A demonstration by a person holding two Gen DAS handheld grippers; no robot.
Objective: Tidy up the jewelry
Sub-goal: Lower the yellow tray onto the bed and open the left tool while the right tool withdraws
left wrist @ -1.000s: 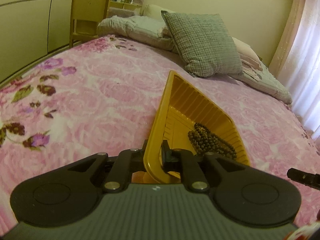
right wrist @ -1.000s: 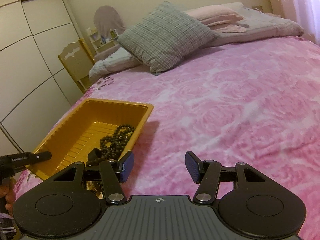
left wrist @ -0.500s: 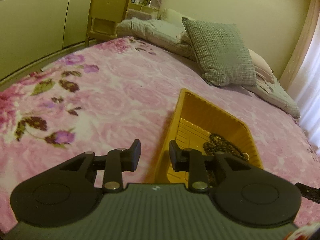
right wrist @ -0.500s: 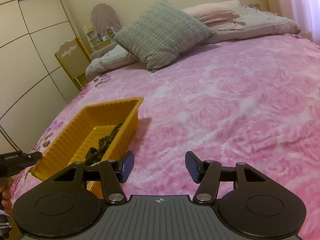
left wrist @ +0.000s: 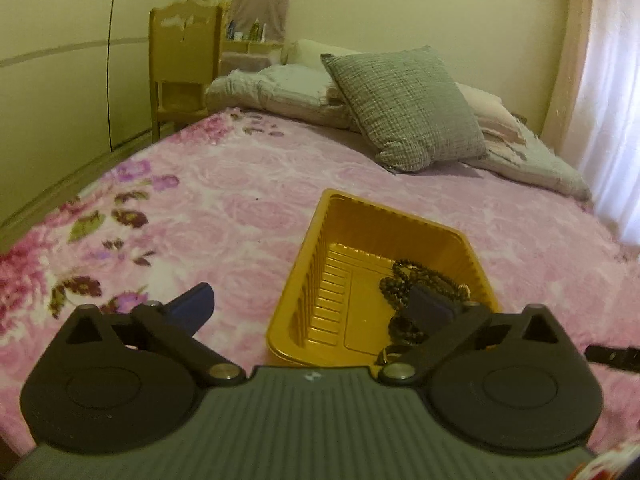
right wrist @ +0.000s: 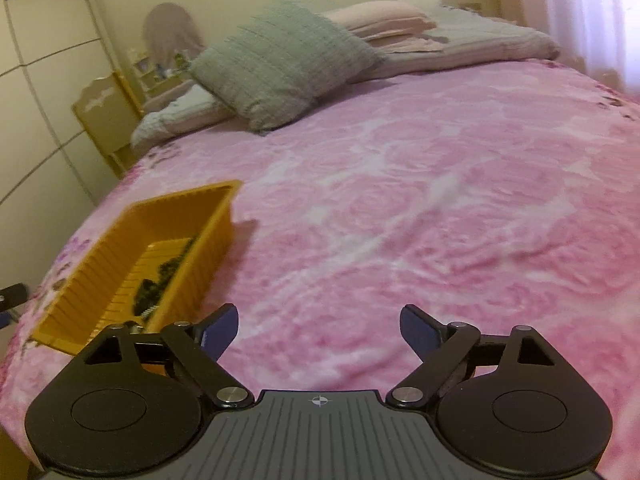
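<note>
Beaded necklace [left wrist: 416,280] lies in the yellow tray [left wrist: 320,236] on the bed [left wrist: 248,216]; left tool [left wrist: 310,306] just spread wide, releasing it, right tool [right wrist: 318,328] also widening, empty.

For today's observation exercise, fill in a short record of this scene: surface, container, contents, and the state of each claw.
surface: bed with pink floral blanket
container: yellow tray, resting on the blanket
contents: dark bead necklace, heaped at the tray's right side
left claw: has just been opening; open wide, straddling the tray's near end without touching it
right claw: has just been opening; open, nothing between the pads, tray to its left
background: grey checked pillow
</note>
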